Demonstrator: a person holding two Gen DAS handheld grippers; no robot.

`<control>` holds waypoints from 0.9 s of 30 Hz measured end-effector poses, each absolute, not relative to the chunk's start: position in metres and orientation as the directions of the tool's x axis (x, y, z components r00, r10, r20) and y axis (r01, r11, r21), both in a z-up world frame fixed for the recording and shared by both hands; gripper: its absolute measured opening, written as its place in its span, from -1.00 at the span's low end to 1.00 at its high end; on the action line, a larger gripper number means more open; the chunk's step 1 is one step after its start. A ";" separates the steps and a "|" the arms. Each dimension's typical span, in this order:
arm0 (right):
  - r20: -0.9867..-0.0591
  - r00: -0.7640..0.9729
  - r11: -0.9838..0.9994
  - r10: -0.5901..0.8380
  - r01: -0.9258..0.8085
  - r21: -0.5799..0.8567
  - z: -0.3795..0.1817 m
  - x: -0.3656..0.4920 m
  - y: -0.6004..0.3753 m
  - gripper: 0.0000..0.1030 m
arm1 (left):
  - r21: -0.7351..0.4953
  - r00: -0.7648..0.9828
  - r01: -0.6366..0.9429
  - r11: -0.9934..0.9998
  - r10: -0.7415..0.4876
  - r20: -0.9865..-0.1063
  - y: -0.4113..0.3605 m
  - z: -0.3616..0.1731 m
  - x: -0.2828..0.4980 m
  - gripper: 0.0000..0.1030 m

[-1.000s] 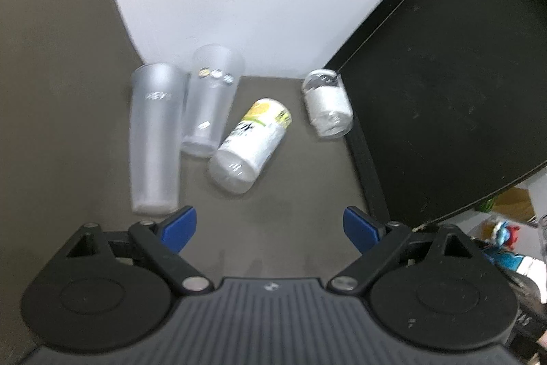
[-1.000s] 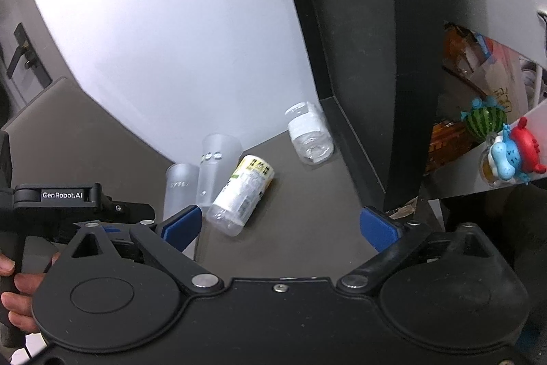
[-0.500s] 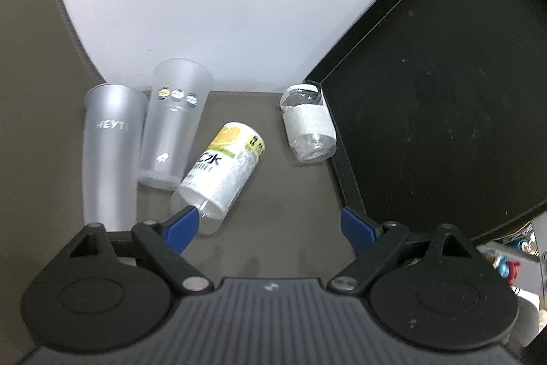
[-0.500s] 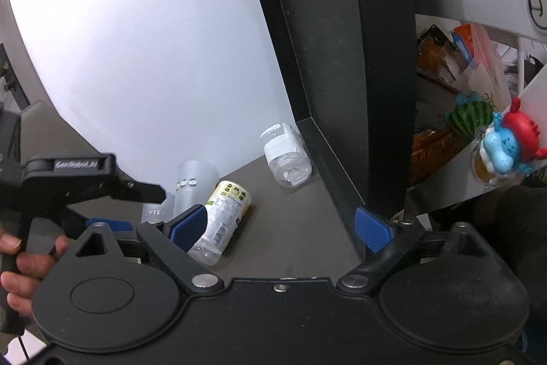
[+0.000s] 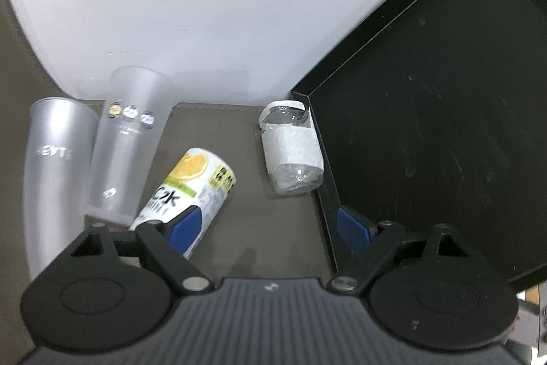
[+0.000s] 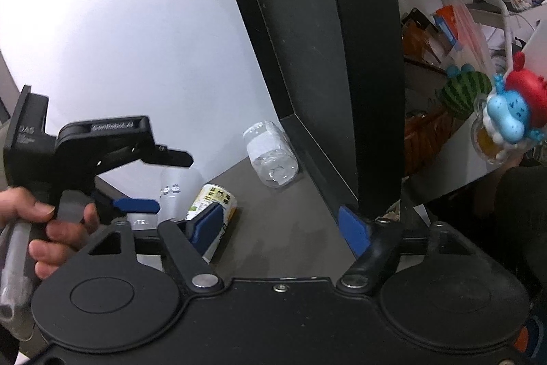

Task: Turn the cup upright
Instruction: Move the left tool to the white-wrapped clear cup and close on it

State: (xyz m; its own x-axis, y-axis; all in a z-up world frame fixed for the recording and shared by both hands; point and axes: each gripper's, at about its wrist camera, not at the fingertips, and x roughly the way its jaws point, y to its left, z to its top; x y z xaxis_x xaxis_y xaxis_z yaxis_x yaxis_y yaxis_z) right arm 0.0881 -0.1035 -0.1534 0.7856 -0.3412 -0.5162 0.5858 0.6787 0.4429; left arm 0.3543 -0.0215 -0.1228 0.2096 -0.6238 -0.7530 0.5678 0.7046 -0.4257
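Two frosted plastic cups stand on the dark table at the left: one with round logos (image 5: 128, 142) and a taller one with white lettering (image 5: 54, 173). A yellow and white lemon can (image 5: 189, 190) lies on its side beside them. A clear jar with a white label (image 5: 292, 147) lies by the black panel. My left gripper (image 5: 270, 228) is open and empty, its left finger over the can's near end. My right gripper (image 6: 280, 224) is open and empty, farther back; it sees the can (image 6: 213, 206) and the jar (image 6: 270, 153).
A black panel (image 5: 427, 125) rises along the table's right side, with a white wall (image 5: 191, 5) behind. In the right wrist view the left gripper's body and a hand (image 6: 51, 221) are at the left. Toys and clutter (image 6: 506, 112) sit beyond the panel at the right.
My left gripper has moved forward and down toward the can and the jar, which look larger. My right gripper has shifted, so the left gripper and the hand show more in its view.
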 end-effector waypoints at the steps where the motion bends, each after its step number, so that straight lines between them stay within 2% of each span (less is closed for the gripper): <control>1: -0.522 0.783 0.672 -0.338 0.589 0.448 -0.156 0.089 -0.105 0.36 | -0.431 0.206 0.566 0.703 -0.626 -0.752 -0.024 -0.124 0.356 0.62; 9: -0.560 0.770 0.631 -0.306 0.604 0.486 -0.168 0.098 -0.114 0.12 | -0.443 0.178 0.565 0.696 -0.627 -0.758 -0.060 -0.142 0.375 0.56; 27: -0.619 0.734 0.586 -0.279 0.641 0.496 -0.188 0.115 -0.129 0.12 | -0.385 0.137 0.632 0.673 -0.585 -0.799 -0.139 -0.184 0.393 0.56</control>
